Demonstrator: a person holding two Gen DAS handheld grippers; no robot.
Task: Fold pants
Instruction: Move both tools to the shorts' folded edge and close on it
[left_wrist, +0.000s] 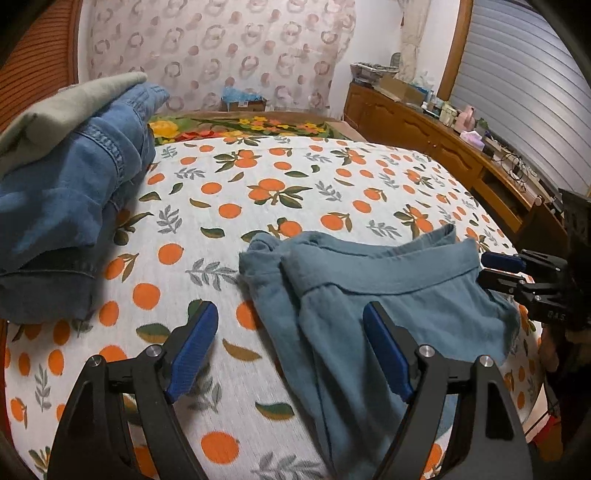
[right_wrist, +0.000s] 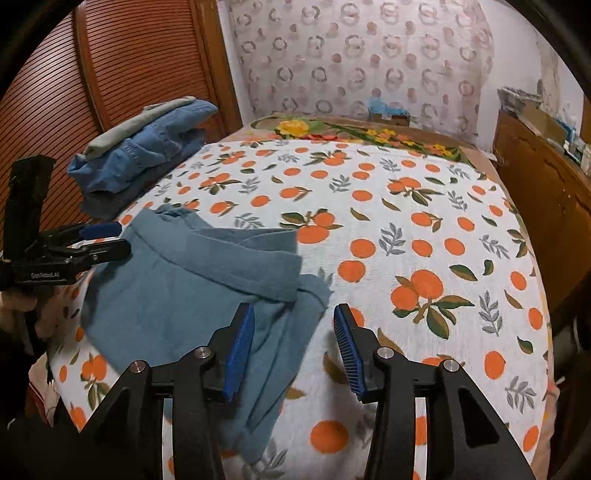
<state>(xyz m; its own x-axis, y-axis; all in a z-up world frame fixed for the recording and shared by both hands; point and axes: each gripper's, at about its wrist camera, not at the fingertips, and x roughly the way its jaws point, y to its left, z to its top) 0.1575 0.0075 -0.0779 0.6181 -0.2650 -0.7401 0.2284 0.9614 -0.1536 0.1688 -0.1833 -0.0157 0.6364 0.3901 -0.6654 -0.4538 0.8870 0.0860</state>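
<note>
Teal-blue pants (left_wrist: 376, 295) lie folded on the orange-print bed sheet (left_wrist: 258, 206), waistband away from me. They also show in the right wrist view (right_wrist: 199, 280). My left gripper (left_wrist: 291, 332) is open and empty, hovering over the pants' left edge; in the right wrist view it (right_wrist: 122, 240) appears at the pants' left side. My right gripper (right_wrist: 293, 332) is open and empty above the pants' right edge; in the left wrist view it (left_wrist: 484, 267) sits beside the waistband's right end.
A stack of folded clothes, blue denim (left_wrist: 74, 184) under a grey-green garment (left_wrist: 55, 110), sits at the bed's far left and shows in the right wrist view (right_wrist: 147, 151). A cluttered wooden dresser (left_wrist: 461, 147) runs along the right. A slatted wooden wardrobe door (right_wrist: 110, 74) stands at left.
</note>
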